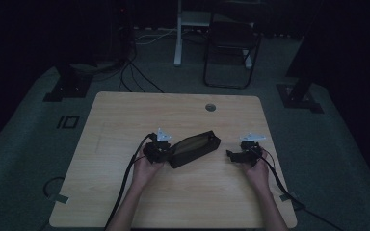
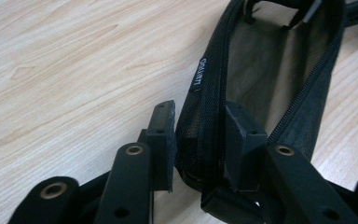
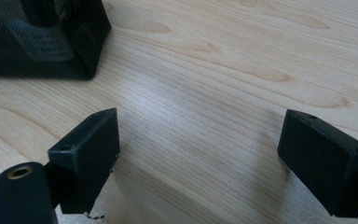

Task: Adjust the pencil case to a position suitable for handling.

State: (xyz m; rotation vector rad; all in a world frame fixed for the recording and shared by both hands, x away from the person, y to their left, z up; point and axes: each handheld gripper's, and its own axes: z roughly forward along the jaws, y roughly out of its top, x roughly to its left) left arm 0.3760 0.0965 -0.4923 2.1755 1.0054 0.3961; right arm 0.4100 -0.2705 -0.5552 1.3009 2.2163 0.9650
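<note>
A black mesh pouch (image 1: 195, 148) lies at an angle in the middle of the wooden table (image 1: 125, 120), its zipper undone and its top gaping. My left gripper (image 1: 166, 153) is at the pouch's near-left end. In the left gripper view it (image 2: 200, 109) is shut on one zippered side wall of the pouch (image 2: 261, 70), one jaw outside and one inside the opening. My right gripper (image 1: 231, 155) rests to the right of the pouch, apart from it. It stands open (image 3: 200, 126) over bare wood, with a corner of the pouch (image 3: 42, 37) at the upper left.
A round cable hole (image 1: 210, 107) sits near the table's far edge. Beyond the table are a dark folding chair (image 1: 231, 48), a white stand post (image 1: 178, 38), floor cables (image 1: 135, 72) and black stand bases (image 1: 67, 86) at left and right.
</note>
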